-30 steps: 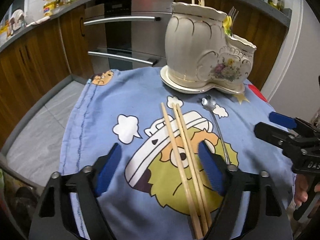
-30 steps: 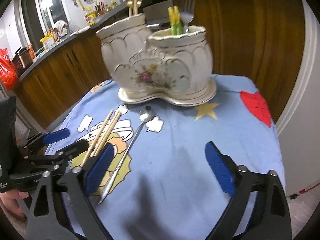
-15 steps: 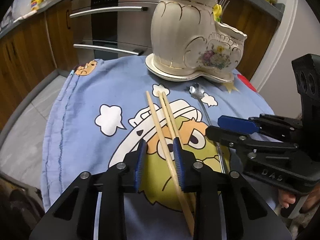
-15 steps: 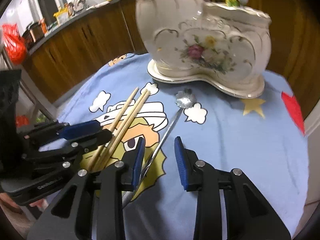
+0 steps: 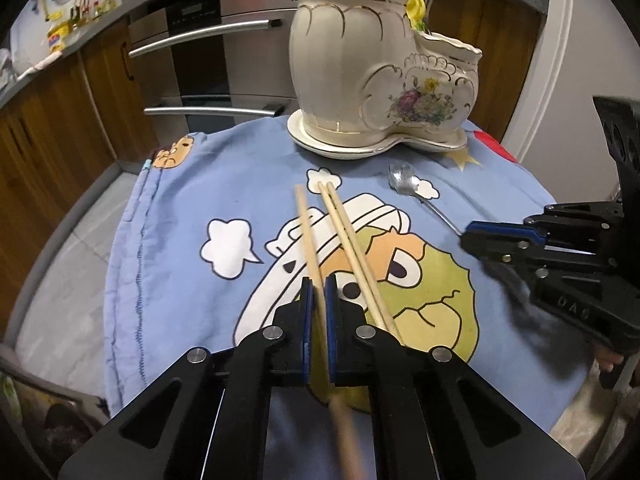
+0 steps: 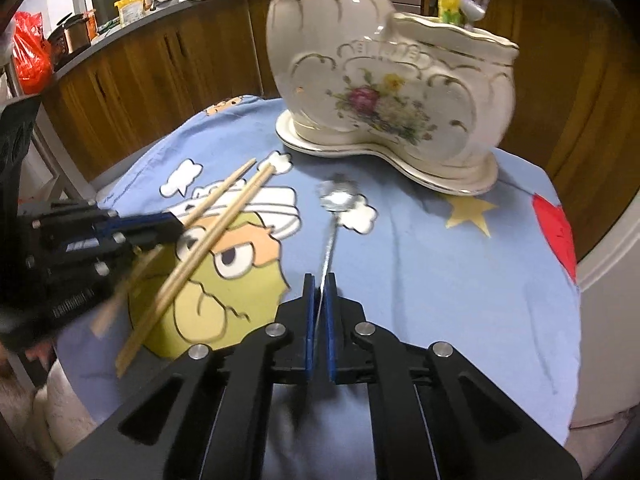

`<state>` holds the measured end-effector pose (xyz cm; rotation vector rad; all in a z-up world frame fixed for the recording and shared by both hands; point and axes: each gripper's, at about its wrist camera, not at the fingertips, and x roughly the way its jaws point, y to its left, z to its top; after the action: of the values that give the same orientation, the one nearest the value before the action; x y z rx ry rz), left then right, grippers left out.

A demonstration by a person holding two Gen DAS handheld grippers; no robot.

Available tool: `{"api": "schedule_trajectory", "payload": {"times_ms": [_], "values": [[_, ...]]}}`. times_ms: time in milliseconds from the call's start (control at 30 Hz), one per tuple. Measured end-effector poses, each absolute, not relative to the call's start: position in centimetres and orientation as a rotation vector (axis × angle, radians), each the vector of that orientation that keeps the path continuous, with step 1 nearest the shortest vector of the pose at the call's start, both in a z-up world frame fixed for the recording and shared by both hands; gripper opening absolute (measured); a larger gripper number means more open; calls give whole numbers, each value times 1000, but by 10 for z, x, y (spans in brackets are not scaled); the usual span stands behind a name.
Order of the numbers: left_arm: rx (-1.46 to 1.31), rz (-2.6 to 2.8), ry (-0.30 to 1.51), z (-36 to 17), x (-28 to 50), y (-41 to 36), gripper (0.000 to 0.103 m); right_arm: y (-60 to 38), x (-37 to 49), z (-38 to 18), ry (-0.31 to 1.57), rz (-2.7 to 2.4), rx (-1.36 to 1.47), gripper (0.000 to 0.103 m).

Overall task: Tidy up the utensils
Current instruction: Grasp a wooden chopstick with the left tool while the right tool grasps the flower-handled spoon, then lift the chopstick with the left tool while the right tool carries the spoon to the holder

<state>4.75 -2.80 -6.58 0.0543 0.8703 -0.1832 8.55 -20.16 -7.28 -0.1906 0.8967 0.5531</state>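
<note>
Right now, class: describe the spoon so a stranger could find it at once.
Start at the cream ceramic holder on the blue cartoon cloth. Just before it lies the spoon, handle pinched by the right gripper. Unlike the wooden chopsticks alongside, it is shiny metal.

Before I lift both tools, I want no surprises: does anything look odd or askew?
One thing: the left gripper is shut on a single chopstick, while the other two chopsticks lie loose on the cloth beside its fingers. The right gripper cleanly pinches the spoon handle. Nothing is spilled or damaged.
</note>
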Motion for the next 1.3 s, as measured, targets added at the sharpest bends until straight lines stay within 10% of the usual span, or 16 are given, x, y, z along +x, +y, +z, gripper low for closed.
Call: {"api": "schedule_trajectory", "payload": {"times_ms": [567, 700, 1300], "values": [[104, -139, 952, -68, 56, -35, 15, -216, 91, -70, 944, 527, -240, 23], [123, -119, 944, -69, 61, -37, 16, -215, 93, -70, 933, 542, -239, 4], [-54, -229, 598, -4, 33, -8, 7, -241, 59, -14, 620, 595, -141, 3]]}}
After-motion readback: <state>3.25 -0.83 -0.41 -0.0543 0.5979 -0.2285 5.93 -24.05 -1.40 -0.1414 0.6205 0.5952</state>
